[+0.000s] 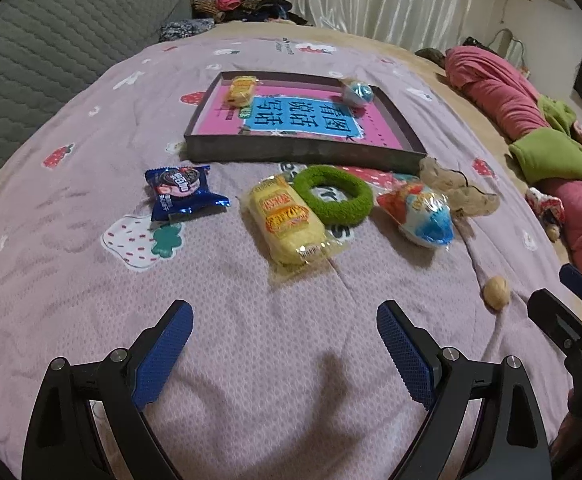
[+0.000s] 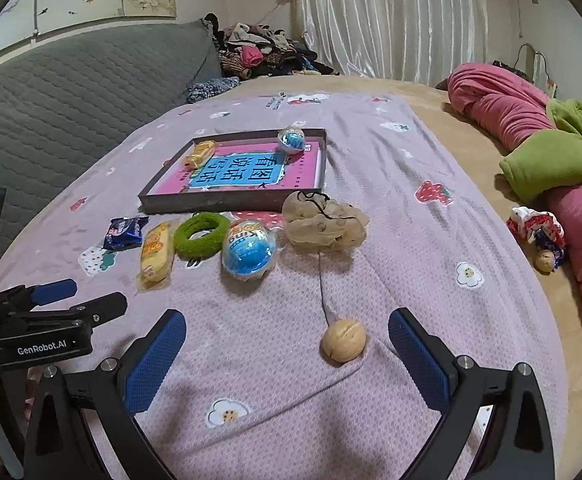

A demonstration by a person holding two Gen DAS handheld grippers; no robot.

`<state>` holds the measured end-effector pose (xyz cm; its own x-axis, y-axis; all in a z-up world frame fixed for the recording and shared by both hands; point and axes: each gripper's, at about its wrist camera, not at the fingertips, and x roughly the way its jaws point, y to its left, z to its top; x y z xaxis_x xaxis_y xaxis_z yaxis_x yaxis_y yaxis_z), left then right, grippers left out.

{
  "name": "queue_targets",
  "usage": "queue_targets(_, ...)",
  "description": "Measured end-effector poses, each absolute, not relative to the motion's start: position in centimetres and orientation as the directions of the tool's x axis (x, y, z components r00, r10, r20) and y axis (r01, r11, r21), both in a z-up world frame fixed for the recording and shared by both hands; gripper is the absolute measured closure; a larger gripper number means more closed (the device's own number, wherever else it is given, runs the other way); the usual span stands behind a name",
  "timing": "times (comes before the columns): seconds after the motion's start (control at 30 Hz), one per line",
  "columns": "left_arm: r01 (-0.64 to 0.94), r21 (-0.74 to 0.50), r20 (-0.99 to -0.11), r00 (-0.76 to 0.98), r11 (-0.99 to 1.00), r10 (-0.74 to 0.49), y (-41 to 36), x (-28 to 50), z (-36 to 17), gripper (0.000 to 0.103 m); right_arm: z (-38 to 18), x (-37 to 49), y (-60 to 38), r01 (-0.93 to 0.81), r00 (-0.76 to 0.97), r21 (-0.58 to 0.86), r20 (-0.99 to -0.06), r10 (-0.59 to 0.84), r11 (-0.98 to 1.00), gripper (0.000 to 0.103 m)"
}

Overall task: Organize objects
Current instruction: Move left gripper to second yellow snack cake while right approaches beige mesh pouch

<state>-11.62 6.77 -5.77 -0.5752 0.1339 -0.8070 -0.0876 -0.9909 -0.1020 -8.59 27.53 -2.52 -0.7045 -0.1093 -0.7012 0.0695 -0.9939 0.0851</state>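
A shallow dark box (image 1: 303,152) (image 2: 219,202) lies on a pink bedspread, with a yellow snack pack (image 1: 242,90) (image 2: 200,153) and a blue-white ball (image 1: 357,93) (image 2: 291,139) inside. In front of it lie a blue cookie packet (image 1: 183,192) (image 2: 125,232), a yellow wafer pack (image 1: 291,224) (image 2: 156,254), a green ring (image 1: 332,193) (image 2: 202,235), a wrapped toy egg (image 1: 421,214) (image 2: 249,254), a mesh bag (image 1: 457,188) (image 2: 323,220) and a walnut (image 1: 497,288) (image 2: 343,339). My left gripper (image 1: 285,344) stands open short of the wafer pack. My right gripper (image 2: 287,348) is open with the walnut between its fingers, untouched.
A grey quilted sofa back (image 2: 71,100) borders the left. Pink and green bedding (image 2: 539,140) is piled at the right, with a small wrapped item and another walnut (image 2: 545,260) beside it. Clothes (image 2: 259,52) are heaped at the far end before white curtains.
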Motion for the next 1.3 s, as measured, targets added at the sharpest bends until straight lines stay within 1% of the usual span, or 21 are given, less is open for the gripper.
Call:
queue_targets(0.37,-0.074,-0.103,-0.814,-0.566,-0.992,0.126,7.6,-14.1,-6.1,0.009,-2.9,-10.9,28.2,0.056,-0.697,0.074,-0.711,-0.093,-0.996,0.001)
queue_targets(0.63,-0.069,-0.077,-0.820,-0.563,-0.995,0.102,8.9,-15.9,-6.7,0.009,-3.5,-12.8,29.4,0.046,-0.690,0.055,-0.720,-0.072,-0.997,0.001)
queue_targets(0.83,-0.058,-0.080,-0.833,-0.545,-0.995,0.099,9.0,-17.2,-7.7,0.009,-4.4,-14.8,30.3,0.033,-0.673,0.040,-0.738,-0.052,-0.999,0.001)
queue_targets(0.93,-0.045,-0.064,-0.834,-0.546,-0.997,0.078,9.0,-17.7,-8.1,0.009,-4.9,-15.8,30.6,0.028,-0.665,0.038,-0.745,-0.047,-0.999,0.001)
queue_targets(1.07,-0.039,-0.088,-0.841,-0.533,-0.995,0.095,8.8,-18.6,-8.6,0.009,-5.3,-17.1,30.8,0.025,-0.660,0.026,-0.751,-0.036,-0.999,0.001)
queue_targets(1.17,-0.036,-0.058,-0.840,-0.538,-0.998,0.069,9.0,-19.1,-8.8,0.009,-5.3,-17.8,30.8,0.025,-0.669,0.010,-0.743,-0.024,-1.000,0.001)
queue_targets(1.3,-0.031,-0.057,-0.843,-0.533,-0.998,0.065,9.0,-19.7,-9.2,0.009,-5.4,-19.0,30.8,0.027,-0.664,0.002,-0.747,-0.020,-1.000,0.001)
